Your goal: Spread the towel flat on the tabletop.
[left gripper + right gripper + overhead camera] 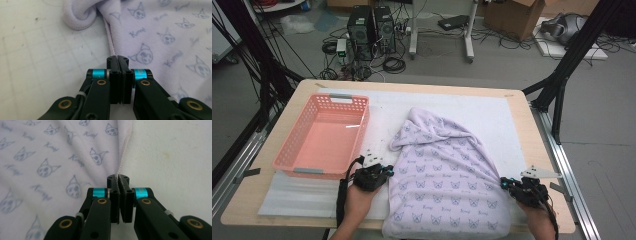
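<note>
Lilac cat-print towel (447, 175) lies spread on the counter (532, 130) as my left gripper (388, 170) and right gripper (504, 183) pinch its opposite hems, fingers closed, ready for folding.

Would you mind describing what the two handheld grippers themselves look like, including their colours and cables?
Both the left gripper and the right gripper are black, each topped by a pale grey three-cornered plate. Close up, the fingers are flat black blocks flanked by turquoise metal cylinders, with brass-coloured rivets on the black linkage arms. A black cable trails back from each along the forearm. No sleeves are visible.
</note>
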{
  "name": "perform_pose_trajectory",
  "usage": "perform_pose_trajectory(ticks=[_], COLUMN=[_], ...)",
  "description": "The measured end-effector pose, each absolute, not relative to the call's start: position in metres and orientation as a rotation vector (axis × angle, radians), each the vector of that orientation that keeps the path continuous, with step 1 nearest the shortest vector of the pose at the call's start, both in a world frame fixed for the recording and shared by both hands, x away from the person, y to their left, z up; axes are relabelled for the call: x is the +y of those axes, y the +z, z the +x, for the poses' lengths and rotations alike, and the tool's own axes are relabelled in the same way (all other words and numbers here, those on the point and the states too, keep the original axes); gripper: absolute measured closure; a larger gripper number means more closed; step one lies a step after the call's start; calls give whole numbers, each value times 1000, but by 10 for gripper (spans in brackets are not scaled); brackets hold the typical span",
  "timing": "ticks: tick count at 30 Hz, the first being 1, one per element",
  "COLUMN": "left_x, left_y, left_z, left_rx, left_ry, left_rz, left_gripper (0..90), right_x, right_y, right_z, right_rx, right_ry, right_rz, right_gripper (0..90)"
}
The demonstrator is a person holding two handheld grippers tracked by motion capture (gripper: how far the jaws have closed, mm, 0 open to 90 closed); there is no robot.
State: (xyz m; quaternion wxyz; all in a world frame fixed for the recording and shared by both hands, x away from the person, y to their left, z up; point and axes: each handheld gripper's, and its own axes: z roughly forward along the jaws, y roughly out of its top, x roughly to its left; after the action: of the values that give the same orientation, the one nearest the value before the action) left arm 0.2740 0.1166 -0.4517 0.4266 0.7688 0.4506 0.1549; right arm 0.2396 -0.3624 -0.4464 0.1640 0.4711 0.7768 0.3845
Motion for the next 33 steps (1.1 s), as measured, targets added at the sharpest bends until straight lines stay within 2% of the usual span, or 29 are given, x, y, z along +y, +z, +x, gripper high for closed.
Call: perform_pose_trajectory(ticks=[9,13,14,15,16,20,28,30,32,33], left_x=[120,119,119,119,118,116,98,94,90,89], left_y=[-448,-446,-448,-448,-449,-448,-452,-452,-452,-452], left_z=[229,228,235,235,239,257,296,298,297,296], left_rx=[1037,1010,1018,1018,1033,1047,1080,1080,1059,1044], left_ry=[359,358,348,348,345,339,289,306,329,323], left_rz=[1939,1924,1909,1909,1906,1878,1923,1926,1953,1960], left_gripper=[882,865,814,722,653,573,565,615,706,706], right_x=[-373,-375,-375,-375,-374,-373,-352,-346,-344,-341], right_y=[-443,-441,-441,-441,-440,-438,-436,-440,-443,-445], right_z=[203,197,198,198,203,215,276,286,289,292], right_rx=[2292,2311,2299,2299,2260,2214,2167,2176,2184,2195], right_ry=[1061,1076,1084,1084,1101,1108,1097,1071,1062,1038], right_rz=[1352,1322,1314,1314,1323,1307,1329,1335,1339,1349], right_gripper=[884,865,817,817,706,671,665,662,663,679])
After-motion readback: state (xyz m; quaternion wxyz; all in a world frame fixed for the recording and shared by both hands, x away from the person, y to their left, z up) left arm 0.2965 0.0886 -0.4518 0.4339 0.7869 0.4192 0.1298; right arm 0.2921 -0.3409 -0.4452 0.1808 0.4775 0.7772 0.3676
